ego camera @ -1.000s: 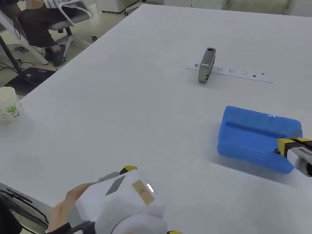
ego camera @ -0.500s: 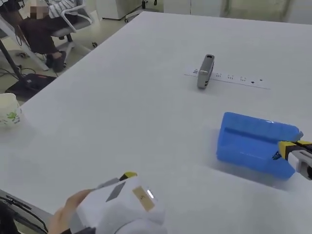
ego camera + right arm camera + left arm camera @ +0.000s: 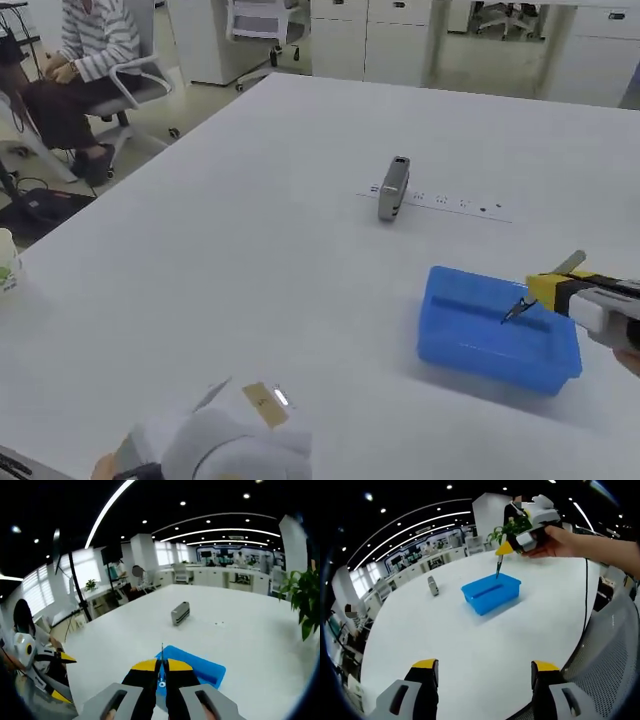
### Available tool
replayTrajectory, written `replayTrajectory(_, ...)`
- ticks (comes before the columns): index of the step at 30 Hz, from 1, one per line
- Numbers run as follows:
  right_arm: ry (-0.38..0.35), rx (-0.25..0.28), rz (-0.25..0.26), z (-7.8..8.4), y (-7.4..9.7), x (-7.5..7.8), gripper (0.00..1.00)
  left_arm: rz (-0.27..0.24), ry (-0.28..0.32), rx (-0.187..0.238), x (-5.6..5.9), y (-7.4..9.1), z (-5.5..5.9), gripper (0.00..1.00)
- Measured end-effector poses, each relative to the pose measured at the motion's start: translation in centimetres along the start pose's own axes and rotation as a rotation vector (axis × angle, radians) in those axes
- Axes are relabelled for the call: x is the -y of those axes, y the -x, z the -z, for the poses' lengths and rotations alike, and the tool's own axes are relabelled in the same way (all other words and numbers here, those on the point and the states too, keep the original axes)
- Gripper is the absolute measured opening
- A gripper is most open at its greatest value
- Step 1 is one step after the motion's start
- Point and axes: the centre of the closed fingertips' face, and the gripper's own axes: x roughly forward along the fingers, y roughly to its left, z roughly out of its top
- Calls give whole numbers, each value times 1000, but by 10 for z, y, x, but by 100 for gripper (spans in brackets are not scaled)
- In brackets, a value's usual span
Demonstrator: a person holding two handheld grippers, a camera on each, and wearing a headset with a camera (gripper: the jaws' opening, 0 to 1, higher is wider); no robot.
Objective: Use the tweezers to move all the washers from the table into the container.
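The blue container (image 3: pixel 495 330) stands on the white table (image 3: pixel 250 250). At its right side my right gripper (image 3: pixel 541 289) is shut on thin tweezers (image 3: pixel 517 310), whose tip hangs over the container's inside. In the right gripper view the jaws (image 3: pixel 161 669) are closed on the tweezers (image 3: pixel 161 652) above the container (image 3: pixel 202 669); whether the tip carries a washer I cannot tell. My left gripper (image 3: pixel 482 677) is open and holds nothing, low at the near table edge (image 3: pixel 225 400). From there I see the container (image 3: pixel 492 592) and the right gripper (image 3: pixel 506 547).
A small grey block (image 3: pixel 394 187) stands beyond the container, next to a pale strip with dark specks (image 3: pixel 450 203), too small to identify. A person sits on a chair (image 3: pixel 85 70) at far left. A cup (image 3: pixel 5 265) is at the left edge.
The head camera has tilted up. My right gripper has come in from the container's right edge, and the tweezers' tip now shows over the container. The left gripper stays low.
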Motion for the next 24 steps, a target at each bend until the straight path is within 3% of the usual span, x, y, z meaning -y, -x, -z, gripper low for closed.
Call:
replayTrajectory(3, 51, -21, -90, -4, 3, -19, 1, 15, -15, 56, -4, 4, -28, 76)
replayTrajectory(6, 118, -77, -144, 1, 5, -34, 1, 39, -32, 118, -8, 8, -58, 75)
replayTrajectory(8, 152, -109, -207, 8, 6, -48, 1, 53, -49, 151, -12, 10, -77, 74)
replayTrajectory(11, 142, -165, -282, 16, 5, -65, 1, 132, -75, 182, -9, 13, -100, 66)
replayTrajectory(15, 153, -189, -404, 19, 8, -90, 1, 182, -92, 212, -8, 17, -118, 57)
replayTrajectory(17, 153, -208, -481, 20, 13, -105, 1, 250, -72, 218, -3, 21, -126, 51)
replayTrajectory(18, 173, -219, -501, 19, 14, -111, 1, 287, -67, 222, 1, 24, -130, 48)
replayTrajectory(20, 204, -228, -501, 18, 12, -116, 1, 311, -43, 240, 0, 27, -138, 43)
replayTrajectory(24, 260, -256, -596, 23, 19, -134, 1, 369, -16, 269, 4, 25, -149, 40)
